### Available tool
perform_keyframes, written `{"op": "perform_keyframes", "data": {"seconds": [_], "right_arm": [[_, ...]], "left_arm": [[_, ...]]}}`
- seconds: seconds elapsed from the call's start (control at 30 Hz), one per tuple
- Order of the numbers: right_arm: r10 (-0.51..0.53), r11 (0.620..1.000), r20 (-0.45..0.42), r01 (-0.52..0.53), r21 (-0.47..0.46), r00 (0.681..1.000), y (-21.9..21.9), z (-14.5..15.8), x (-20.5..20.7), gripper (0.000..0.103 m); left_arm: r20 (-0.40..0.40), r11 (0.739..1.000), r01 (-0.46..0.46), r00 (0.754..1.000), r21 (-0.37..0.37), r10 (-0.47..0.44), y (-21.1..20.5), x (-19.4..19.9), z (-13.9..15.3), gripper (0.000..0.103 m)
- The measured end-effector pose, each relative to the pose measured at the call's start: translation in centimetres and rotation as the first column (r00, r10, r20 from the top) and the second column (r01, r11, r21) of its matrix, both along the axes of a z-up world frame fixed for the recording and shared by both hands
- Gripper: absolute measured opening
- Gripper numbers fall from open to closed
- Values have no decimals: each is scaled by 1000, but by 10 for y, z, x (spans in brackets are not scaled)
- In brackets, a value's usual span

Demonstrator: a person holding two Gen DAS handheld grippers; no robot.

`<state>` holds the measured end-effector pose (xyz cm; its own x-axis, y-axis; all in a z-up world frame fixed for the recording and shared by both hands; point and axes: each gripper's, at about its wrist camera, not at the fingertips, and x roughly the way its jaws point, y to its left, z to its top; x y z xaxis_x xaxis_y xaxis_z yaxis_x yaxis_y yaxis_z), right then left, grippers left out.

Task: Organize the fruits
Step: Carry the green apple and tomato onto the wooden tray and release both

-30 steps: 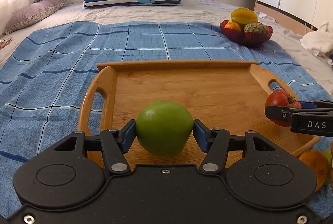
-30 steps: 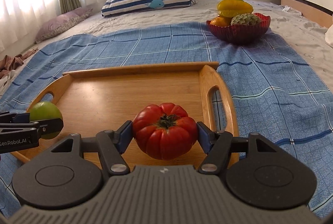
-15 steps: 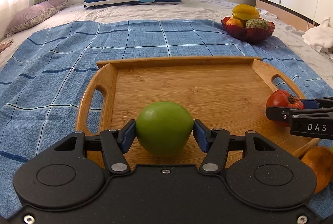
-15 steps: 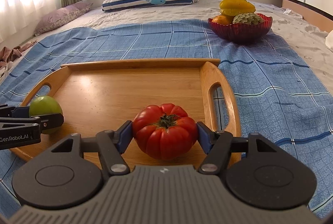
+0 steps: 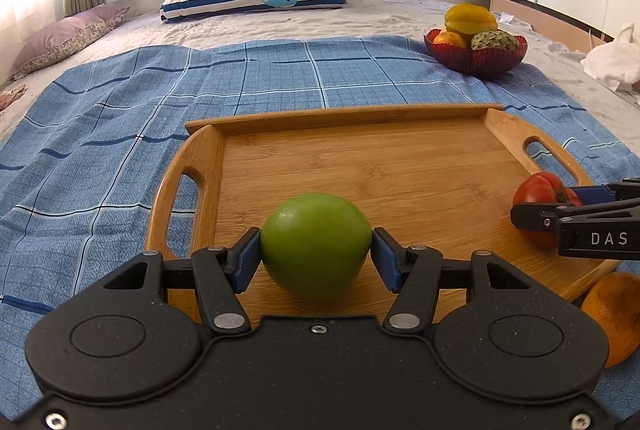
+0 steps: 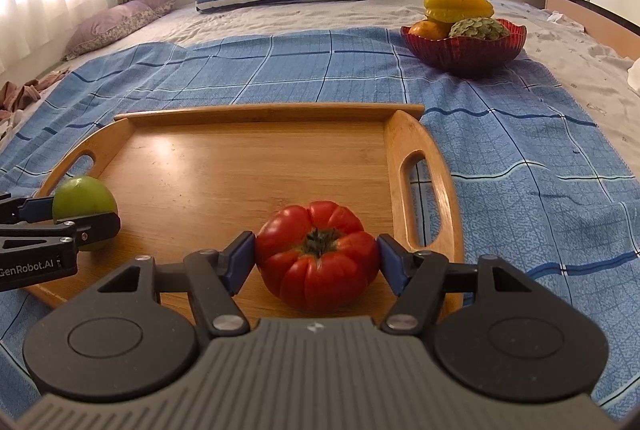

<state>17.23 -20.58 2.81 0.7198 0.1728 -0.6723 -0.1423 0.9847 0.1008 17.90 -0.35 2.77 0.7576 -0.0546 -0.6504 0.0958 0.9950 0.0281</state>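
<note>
Not much to read here, honestly. In the left wrist view the right gripper [image 5: 536, 208] pokes in from the side with "DAS" printed in white on its black body — looks like the lettering runs off the frame edge, so that's all I can make out. In the right wrist view the left gripper [image 6: 86, 212] has "GenRobot.AI" in white on its black side — first letter partly cut by the frame edge. No other lettering or numbers legible anywhere.
</note>
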Motion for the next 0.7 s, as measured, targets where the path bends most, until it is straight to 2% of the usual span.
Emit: {"op": "perform_keyframes", "data": {"seconds": [0.43, 0.63, 0.7], "right_arm": [[4, 1000, -16, -4, 14, 1000, -3, 0, 1, 71], [13, 1000, -10, -13, 11, 1000, -4, 2, 0, 81], [18, 1000, -4, -18, 15, 1000, -4, 3, -1, 88]], "left_arm": [[-23, 1000, 7, 1000, -17, -8, -1, 2, -3, 58], [-14, 1000, 20, 1000, 17, -19, -7, 0, -4, 59], [-10, 1000, 15, 1000, 19, -15, -6, -1, -3, 67]]}}
